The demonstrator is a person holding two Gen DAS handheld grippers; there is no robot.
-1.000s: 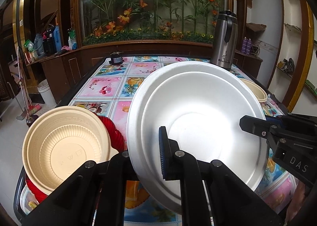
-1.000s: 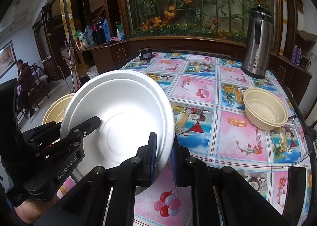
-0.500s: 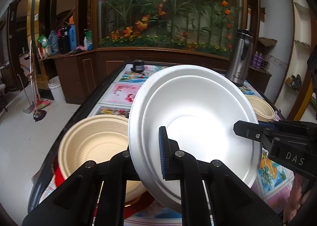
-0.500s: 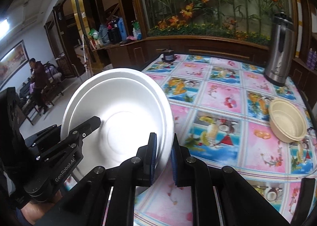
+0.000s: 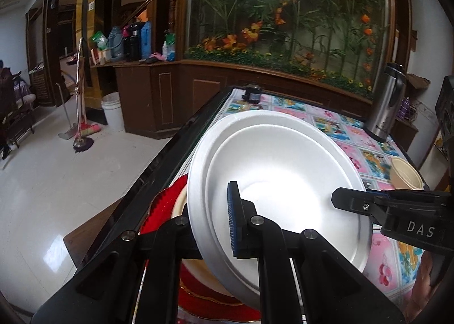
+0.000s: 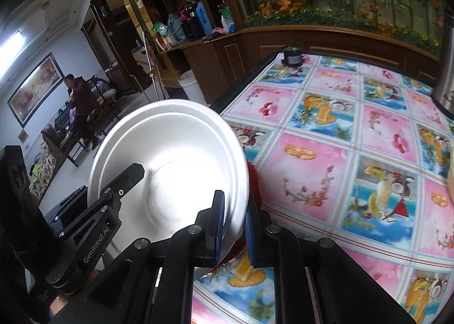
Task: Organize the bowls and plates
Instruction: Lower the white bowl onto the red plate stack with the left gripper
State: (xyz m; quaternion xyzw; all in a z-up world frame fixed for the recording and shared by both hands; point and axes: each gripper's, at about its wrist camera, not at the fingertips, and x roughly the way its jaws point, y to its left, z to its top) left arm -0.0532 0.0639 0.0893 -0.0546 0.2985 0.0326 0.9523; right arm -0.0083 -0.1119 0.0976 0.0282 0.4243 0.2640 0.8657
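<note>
- White foam bowl [image 5: 283, 190] is held tilted over the table's near left corner, gripped on opposite edges of its rim by both grippers.
- Left gripper [image 5: 215, 227] is nearly closed on the bowl's rim — one blue pad [image 5: 231, 221] lies inside the bowl, the other finger is hidden behind it.
- Right gripper [image 6: 234, 224] is likewise pinched narrowly on the rim, a blue pad on each side.
- Beneath the bowl, a beige bowl [image 5: 181, 204] and red plates [image 5: 167, 202] are partly seen.
- Farther off on the table [image 6: 340, 136] — covered by a fruit-print cloth — a second beige bowl [image 5: 404, 175], a steel thermos [image 5: 387, 105] and a small dark jar [image 6: 292, 59] are seen.
- Behind the table, a wooden counter [image 5: 170, 91] and a flower display [image 5: 283, 11] are visible.
</note>
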